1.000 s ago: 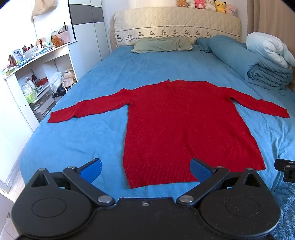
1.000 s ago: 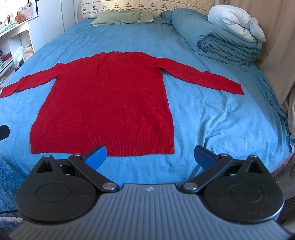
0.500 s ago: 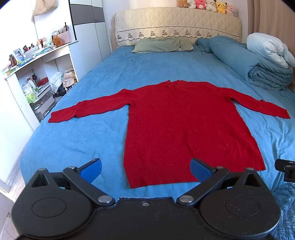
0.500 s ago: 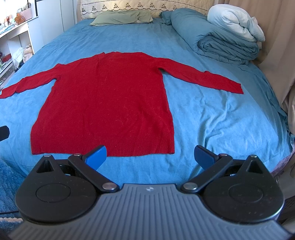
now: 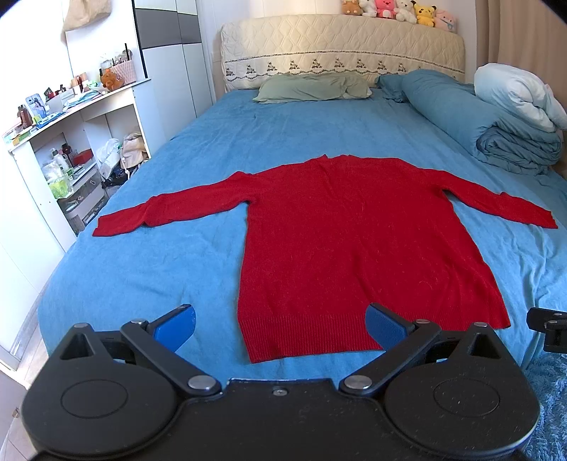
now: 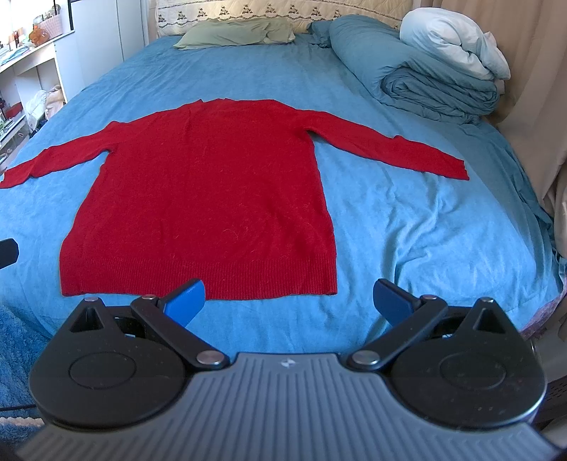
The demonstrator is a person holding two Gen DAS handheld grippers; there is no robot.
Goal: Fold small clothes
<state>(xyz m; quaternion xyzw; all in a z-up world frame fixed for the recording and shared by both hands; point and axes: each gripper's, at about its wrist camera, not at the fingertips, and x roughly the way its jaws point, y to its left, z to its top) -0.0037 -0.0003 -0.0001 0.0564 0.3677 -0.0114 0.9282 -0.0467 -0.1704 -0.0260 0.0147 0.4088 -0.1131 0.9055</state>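
Left gripper (image 5: 280,324) was held wide apart, empty, before the flat red knitted sweater (image 5: 354,241) spread on the blue bedsheet (image 5: 141,269). Right gripper (image 6: 287,301) was likewise spread, empty; a sleeve cuff (image 6: 450,166) should be pinched first.

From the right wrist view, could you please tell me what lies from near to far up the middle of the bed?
Right gripper → red sweater → bare blue bedsheet → green pillow → cream headboard.
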